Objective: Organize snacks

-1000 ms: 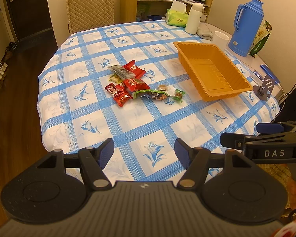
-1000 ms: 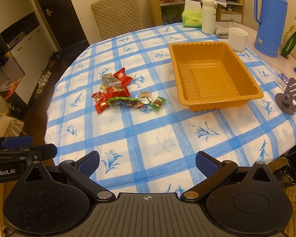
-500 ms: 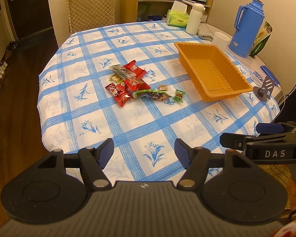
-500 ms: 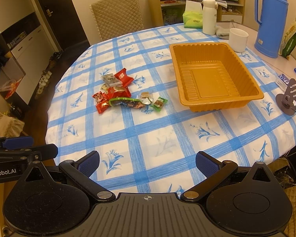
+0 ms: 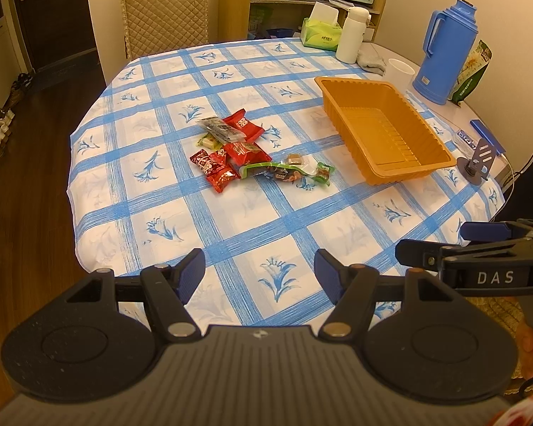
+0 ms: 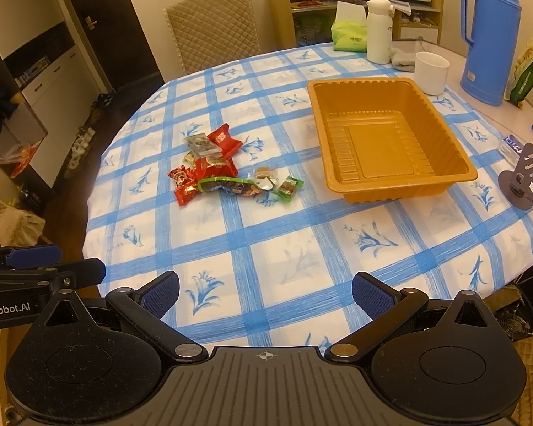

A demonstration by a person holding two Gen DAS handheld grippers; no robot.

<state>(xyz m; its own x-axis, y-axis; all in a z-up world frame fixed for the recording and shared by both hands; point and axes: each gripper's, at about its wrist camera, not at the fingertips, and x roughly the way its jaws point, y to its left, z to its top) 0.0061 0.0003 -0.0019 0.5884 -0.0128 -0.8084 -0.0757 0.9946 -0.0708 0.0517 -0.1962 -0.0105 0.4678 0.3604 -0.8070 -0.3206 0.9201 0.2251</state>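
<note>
Meanwhile both grippers, left (image 5: 259, 271) and right (image 6: 265, 293), are hovering released, empty, near snacks (image 5: 247, 151) beside tray (image 5: 383, 131).

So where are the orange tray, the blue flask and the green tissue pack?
orange tray (image 6: 387, 142), right wrist view, its floor.
blue flask (image 6: 488, 42), right wrist view, its body.
green tissue pack (image 5: 319, 37), left wrist view, its front.
</note>
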